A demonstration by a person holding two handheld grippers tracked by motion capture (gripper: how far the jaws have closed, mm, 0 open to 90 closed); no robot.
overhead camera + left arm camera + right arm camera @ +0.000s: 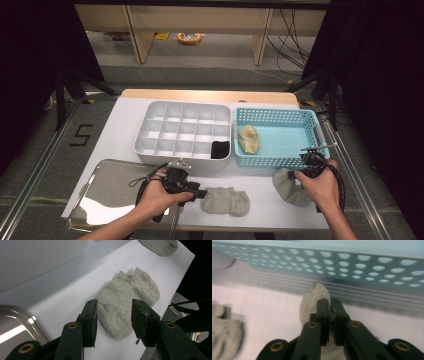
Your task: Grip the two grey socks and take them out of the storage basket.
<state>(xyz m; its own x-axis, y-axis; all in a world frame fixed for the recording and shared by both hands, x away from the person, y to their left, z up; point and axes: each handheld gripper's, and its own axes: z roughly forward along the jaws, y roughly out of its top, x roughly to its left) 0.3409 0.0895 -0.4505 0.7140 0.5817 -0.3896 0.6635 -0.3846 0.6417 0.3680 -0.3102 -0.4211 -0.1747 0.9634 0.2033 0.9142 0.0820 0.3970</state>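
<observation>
Right gripper view showed the right gripper (pixel 329 315) pinched nearly closed on a grey sock (pixel 312 302) lying just before the blue basket (pixel 367 262). Left gripper (pixel 113 320) jaws stood partly apart, astride a second grey sock (pixel 127 300) flat on the white table (pixel 62 295), pads not pressing it.

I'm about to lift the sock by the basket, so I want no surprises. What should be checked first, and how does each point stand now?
1. Right gripper shut on right grey sock: ok.
2. Grip depth on the fabric: cannot tell.
3. Blue basket close behind that sock; lift path tight: not ok.
4. Left gripper open, straddling the middle grey sock, not pinching: ok.
5. Free cells in the white divider tray: ok.
</observation>
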